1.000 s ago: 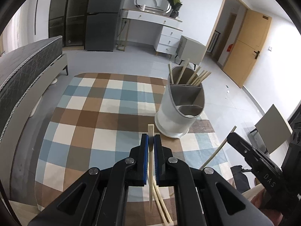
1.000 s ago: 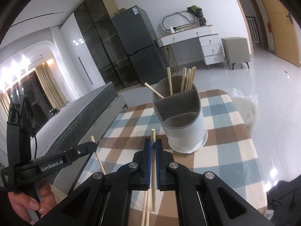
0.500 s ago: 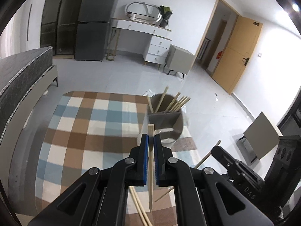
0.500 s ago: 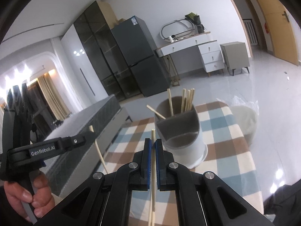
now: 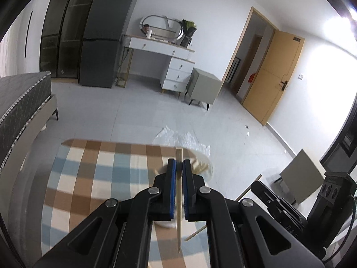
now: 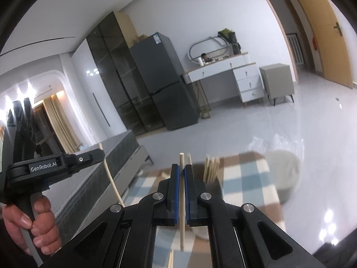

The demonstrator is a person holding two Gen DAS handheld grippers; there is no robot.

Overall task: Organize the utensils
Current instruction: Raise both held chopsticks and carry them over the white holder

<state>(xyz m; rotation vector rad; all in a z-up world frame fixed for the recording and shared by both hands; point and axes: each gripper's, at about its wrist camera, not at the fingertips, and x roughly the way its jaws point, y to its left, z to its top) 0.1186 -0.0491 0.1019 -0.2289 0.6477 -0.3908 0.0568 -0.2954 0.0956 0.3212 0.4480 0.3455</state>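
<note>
My left gripper (image 5: 179, 164) is shut on a pale wooden chopstick (image 5: 178, 223) that stands upright between its blue pads. The right gripper (image 6: 181, 169) is shut on a second chopstick (image 6: 182, 227), also upright. The white utensil holder (image 6: 214, 187) sits just beyond the fingers, mostly hidden, with several chopsticks (image 6: 211, 167) standing in it. In the left wrist view only those chopstick tips (image 5: 199, 167) show past the fingers. Each gripper appears in the other's view: the right gripper (image 5: 258, 185) at lower right, the left gripper (image 6: 89, 156) at left, held by a hand (image 6: 35, 223).
A checked blue, brown and white cloth (image 5: 100, 174) covers the table. Loose chopsticks (image 6: 170, 259) lie near its front edge. A grey round stool (image 6: 283, 174) stands beyond the table on the right, a bed (image 5: 20, 98) on the left.
Both grippers have risen, each still holding its chopstick. The holder has slid down in both views and now lies mostly behind the fingers; more of the room shows.
</note>
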